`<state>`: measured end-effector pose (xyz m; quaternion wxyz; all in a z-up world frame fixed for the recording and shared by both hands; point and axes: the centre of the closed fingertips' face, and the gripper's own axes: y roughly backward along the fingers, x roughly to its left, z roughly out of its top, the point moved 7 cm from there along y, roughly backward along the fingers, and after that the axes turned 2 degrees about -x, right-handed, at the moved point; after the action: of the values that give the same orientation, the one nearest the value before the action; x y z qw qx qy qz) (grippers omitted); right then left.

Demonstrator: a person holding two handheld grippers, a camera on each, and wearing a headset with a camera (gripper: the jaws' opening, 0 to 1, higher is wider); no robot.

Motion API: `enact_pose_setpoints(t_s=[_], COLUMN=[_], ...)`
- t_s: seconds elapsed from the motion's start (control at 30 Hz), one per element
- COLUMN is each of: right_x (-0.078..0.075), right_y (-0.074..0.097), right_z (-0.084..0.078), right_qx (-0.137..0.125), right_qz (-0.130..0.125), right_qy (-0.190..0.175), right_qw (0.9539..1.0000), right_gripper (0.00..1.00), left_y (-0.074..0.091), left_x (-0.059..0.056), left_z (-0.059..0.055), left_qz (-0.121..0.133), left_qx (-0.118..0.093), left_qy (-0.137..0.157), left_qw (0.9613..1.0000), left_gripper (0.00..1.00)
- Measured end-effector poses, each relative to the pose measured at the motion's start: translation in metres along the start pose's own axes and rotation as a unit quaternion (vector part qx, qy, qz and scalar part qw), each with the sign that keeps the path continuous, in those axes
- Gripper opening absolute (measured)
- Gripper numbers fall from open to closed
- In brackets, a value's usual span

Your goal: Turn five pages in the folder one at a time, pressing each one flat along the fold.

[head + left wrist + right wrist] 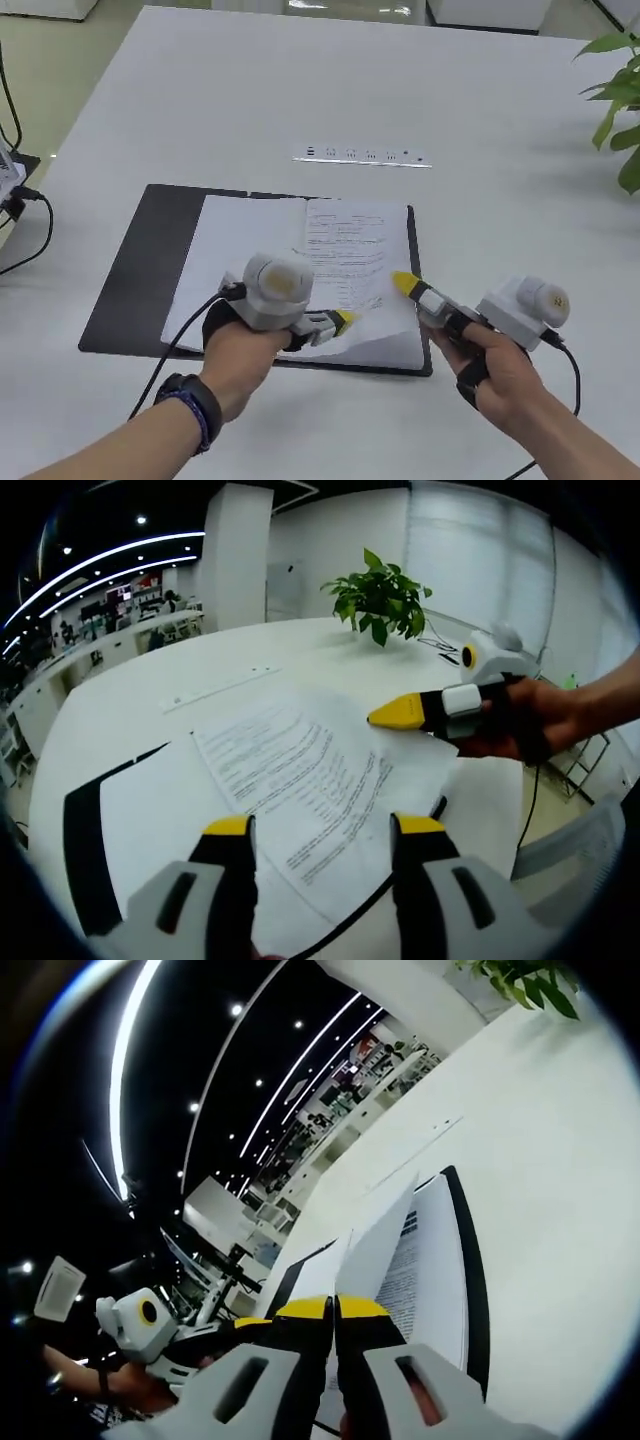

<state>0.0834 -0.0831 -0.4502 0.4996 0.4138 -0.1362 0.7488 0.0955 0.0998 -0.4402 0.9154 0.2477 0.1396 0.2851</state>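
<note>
On the counter [500, 120], open black folder [140, 270]. At left, left tool [320, 830] spread wide above the printed page [345, 250]. At right, right tool [403, 282] pressed together, pinching that lifted page's edge.

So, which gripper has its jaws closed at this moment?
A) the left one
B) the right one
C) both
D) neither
B: the right gripper has its jaws pressed together on the edge of the lifted page, while the left gripper holds its jaws well apart above the paper.
</note>
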Motion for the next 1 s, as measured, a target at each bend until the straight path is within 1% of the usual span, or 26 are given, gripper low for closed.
enact_pose_setpoints(t_s=[0.13, 0.17, 0.2, 0.3, 0.43, 0.53, 0.73, 0.83, 1.0], right_x=[0.010, 0.016, 0.019, 0.026, 0.040, 0.050, 0.067, 0.072, 0.080], right_y=[-0.007, -0.008, -0.010, -0.017, -0.026, -0.032, -0.045, -0.050, -0.057], right_z=[0.002, 0.002, 0.002, 0.002, 0.001, -0.001, -0.009, -0.013, -0.019], right_qx=[-0.002, -0.003, -0.004, -0.005, -0.005, -0.004, 0.007, 0.014, 0.018], right_qz=[0.010, 0.014, 0.017, 0.022, 0.035, 0.043, 0.057, 0.061, 0.065], right_qy=[0.001, 0.002, 0.003, 0.003, 0.006, 0.008, 0.013, 0.016, 0.014], right_qw=[0.9999, 0.9999, 0.9998, 0.9997, 0.9994, 0.9990, 0.9983, 0.9979, 0.9976], right_gripper=[0.00, 0.00, 0.00, 0.00, 0.00, 0.00, 0.00, 0.00, 0.00], left_y=[0.016, 0.019, 0.024, 0.034, 0.049, 0.061, 0.080, 0.088, 0.101], left_x=[0.008, 0.010, 0.013, 0.020, 0.030, 0.035, 0.047, 0.053, 0.062], left_z=[-0.005, -0.007, -0.008, -0.011, -0.015, -0.016, -0.025, -0.030, -0.035], left_qz=[0.010, 0.012, 0.015, 0.024, 0.037, 0.043, 0.055, 0.061, 0.066], left_qx=[-0.003, -0.004, -0.005, -0.011, -0.019, -0.027, -0.030, -0.030, -0.036], left_qy=[0.006, 0.008, 0.011, 0.018, 0.029, 0.034, 0.037, 0.039, 0.047], left_qw=[0.9999, 0.9999, 0.9998, 0.9995, 0.9987, 0.9982, 0.9974, 0.9969, 0.9961], left_gripper=[0.53, 0.53, 0.53, 0.53, 0.53, 0.53, 0.55, 0.55, 0.55])
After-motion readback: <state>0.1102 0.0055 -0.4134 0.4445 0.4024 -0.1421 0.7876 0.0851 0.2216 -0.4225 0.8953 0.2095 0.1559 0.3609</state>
